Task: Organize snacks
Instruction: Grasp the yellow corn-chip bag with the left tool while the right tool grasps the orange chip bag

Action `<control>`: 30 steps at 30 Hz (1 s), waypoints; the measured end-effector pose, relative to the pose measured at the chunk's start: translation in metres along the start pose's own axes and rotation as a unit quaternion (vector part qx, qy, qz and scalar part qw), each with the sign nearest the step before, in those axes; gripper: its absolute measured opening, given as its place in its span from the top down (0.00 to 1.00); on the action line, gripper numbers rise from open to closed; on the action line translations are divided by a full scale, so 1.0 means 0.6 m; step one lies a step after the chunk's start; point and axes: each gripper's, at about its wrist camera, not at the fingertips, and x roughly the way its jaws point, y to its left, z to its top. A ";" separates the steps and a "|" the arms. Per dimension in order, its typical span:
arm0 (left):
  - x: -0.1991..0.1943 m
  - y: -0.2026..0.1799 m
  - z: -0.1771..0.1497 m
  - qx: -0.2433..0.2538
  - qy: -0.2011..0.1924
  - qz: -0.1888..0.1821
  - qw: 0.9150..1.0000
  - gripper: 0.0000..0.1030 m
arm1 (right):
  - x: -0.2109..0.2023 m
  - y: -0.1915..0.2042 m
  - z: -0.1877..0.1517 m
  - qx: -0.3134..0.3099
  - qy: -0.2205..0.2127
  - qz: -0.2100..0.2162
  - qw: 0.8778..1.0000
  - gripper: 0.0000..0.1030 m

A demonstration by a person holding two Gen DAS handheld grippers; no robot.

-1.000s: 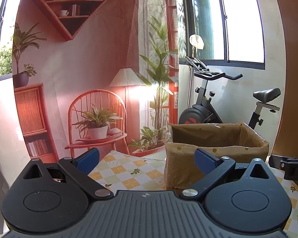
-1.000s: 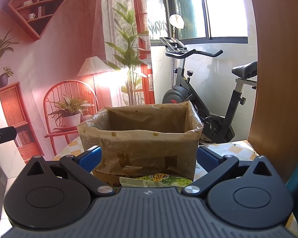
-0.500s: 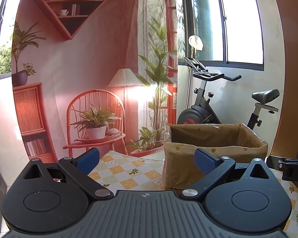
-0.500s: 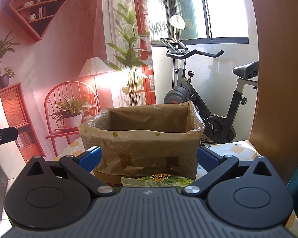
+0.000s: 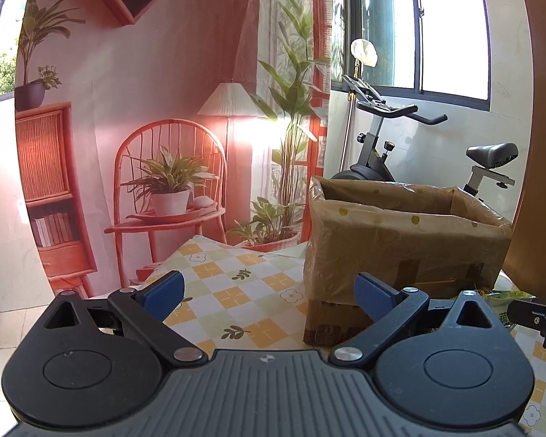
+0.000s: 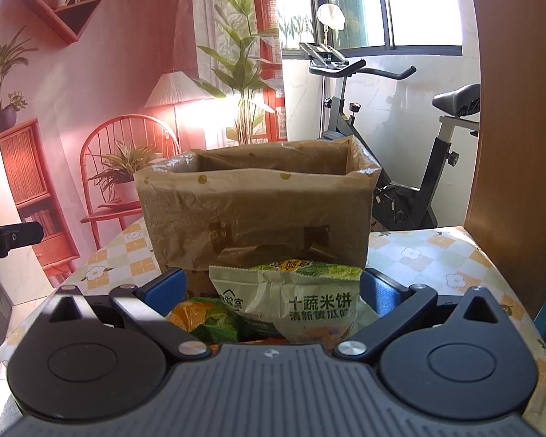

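A cardboard box lined with a brown plastic bag (image 6: 258, 200) stands on the checked tablecloth (image 6: 436, 258); in the left wrist view the box (image 5: 404, 236) is to the right. A green-and-white rice-cracker packet (image 6: 291, 298) lies in front of the box, with an orange-and-green packet (image 6: 204, 317) beside it on the left. My right gripper (image 6: 273, 287) is open, its blue pads on either side of the packets, not touching them. My left gripper (image 5: 269, 291) is open over the cloth (image 5: 233, 284), left of the box, holding nothing. A sliver of the green packet (image 5: 506, 295) shows at right.
An exercise bike (image 6: 400, 138) stands behind the table by the window. A printed backdrop with a chair and plants (image 5: 163, 182) hangs at the left. A wooden panel (image 6: 520, 109) rises at the right edge. The table's left edge (image 6: 54, 291) drops to a tiled floor.
Both grippers have tilted down and moved forward. The snack packets have come into full view between the right gripper's fingers. Both grippers stay open.
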 end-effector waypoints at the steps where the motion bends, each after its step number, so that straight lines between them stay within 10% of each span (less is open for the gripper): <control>1: 0.006 0.002 -0.008 0.000 0.004 0.000 1.000 0.03 | 0.008 -0.001 -0.007 0.005 0.010 0.005 1.000 0.02; 7: 0.044 0.012 -0.057 -0.003 0.052 -0.014 0.999 0.07 | 0.056 0.036 -0.059 -0.054 0.060 0.030 0.996 0.10; 27: 0.098 -0.003 -0.139 0.010 0.148 -0.099 0.984 0.08 | 0.153 -0.006 -0.113 0.086 0.172 0.125 0.973 0.19; 30: 0.104 -0.008 -0.151 0.009 0.159 -0.116 0.980 0.07 | 0.153 -0.005 -0.111 0.083 0.169 0.136 0.973 0.34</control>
